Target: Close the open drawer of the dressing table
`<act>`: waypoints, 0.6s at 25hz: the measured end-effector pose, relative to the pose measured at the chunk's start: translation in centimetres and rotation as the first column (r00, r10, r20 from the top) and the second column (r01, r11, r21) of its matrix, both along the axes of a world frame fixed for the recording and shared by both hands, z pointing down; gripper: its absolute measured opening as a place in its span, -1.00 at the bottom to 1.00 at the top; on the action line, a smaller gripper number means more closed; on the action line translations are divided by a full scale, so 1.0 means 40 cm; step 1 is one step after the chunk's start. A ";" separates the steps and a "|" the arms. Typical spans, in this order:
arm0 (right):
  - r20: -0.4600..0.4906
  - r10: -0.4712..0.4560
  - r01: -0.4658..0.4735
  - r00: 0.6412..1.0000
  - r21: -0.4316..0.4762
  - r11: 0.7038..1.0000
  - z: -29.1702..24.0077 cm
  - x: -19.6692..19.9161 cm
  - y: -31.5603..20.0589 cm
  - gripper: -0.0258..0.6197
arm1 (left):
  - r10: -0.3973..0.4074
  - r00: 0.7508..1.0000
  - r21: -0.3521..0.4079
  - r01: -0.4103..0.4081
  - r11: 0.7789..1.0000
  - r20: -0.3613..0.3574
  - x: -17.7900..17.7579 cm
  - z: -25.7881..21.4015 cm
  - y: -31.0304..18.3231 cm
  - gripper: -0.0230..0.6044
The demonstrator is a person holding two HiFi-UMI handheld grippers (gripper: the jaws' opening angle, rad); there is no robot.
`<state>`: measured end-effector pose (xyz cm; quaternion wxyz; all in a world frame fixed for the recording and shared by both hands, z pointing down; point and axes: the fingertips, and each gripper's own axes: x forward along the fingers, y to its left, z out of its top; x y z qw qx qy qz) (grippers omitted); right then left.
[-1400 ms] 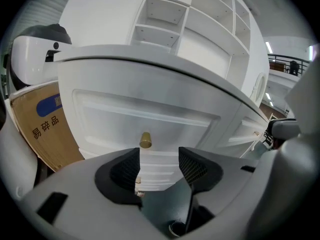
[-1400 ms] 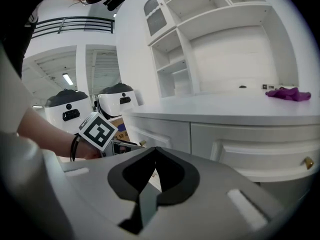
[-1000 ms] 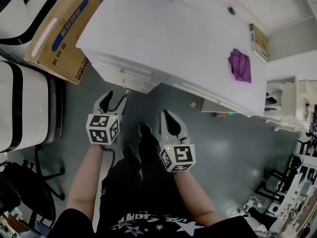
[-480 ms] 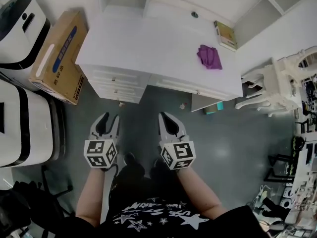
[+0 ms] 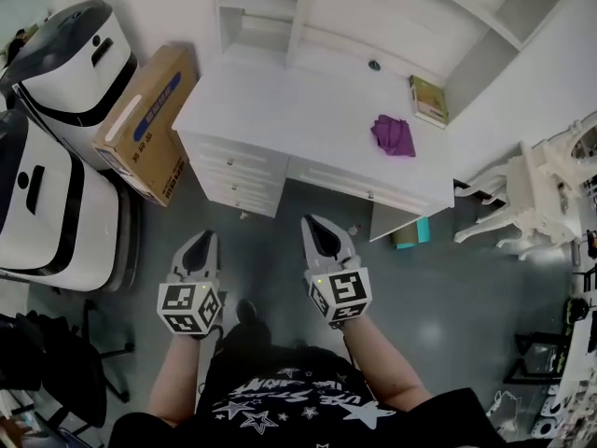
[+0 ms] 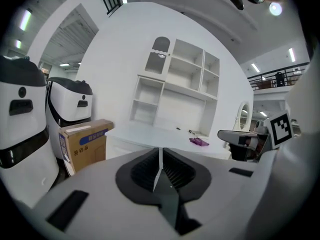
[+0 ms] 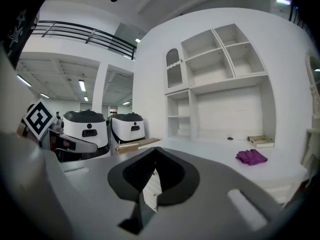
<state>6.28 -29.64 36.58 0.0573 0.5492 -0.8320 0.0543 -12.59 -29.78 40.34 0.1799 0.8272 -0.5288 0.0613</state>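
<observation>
The white dressing table [image 5: 308, 101] stands ahead of me, with its stack of drawers [image 5: 235, 174] at the front left. From here the drawer fronts look level with one another. My left gripper [image 5: 202, 242] hangs over the grey floor, well short of the drawers. Its jaws have just been closing and are now shut with nothing between them [image 6: 160, 156]. My right gripper [image 5: 316, 225] hovers beside it, also shut and empty [image 7: 155, 159]. Neither touches the table.
A purple cloth [image 5: 394, 134] and a book [image 5: 429, 99] lie on the table top. A cardboard box [image 5: 149, 124] leans left of the table, beside two large white machines [image 5: 56, 166]. A white chair [image 5: 546, 189] stands at the right. A teal object [image 5: 410, 234] sits under the table.
Both grippers have drawn back from the drawers and risen. The left jaws went from wide open to shut. The table now lies farther off, with the shelves above it in view.
</observation>
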 end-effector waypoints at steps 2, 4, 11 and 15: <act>0.005 -0.025 0.025 1.000 0.006 1.000 -0.004 0.008 0.039 -0.91 | -0.008 1.000 0.018 0.008 1.000 0.008 0.019 -0.021 0.035 -0.85; 0.013 -0.032 0.031 0.999 0.009 0.999 -0.006 0.030 0.082 -0.91 | -0.011 1.000 0.028 0.010 1.000 0.009 0.045 -0.038 0.075 -0.88; 0.064 -0.003 0.002 0.998 0.009 1.000 -0.017 0.160 0.240 -0.91 | 0.021 0.999 0.086 -0.024 0.996 0.037 0.167 -0.092 0.239 -0.90; 0.100 0.006 -0.005 0.995 -0.012 1.000 -0.006 0.212 0.340 -0.91 | 0.000 0.999 0.108 -0.004 0.994 0.036 0.211 -0.114 0.334 -0.90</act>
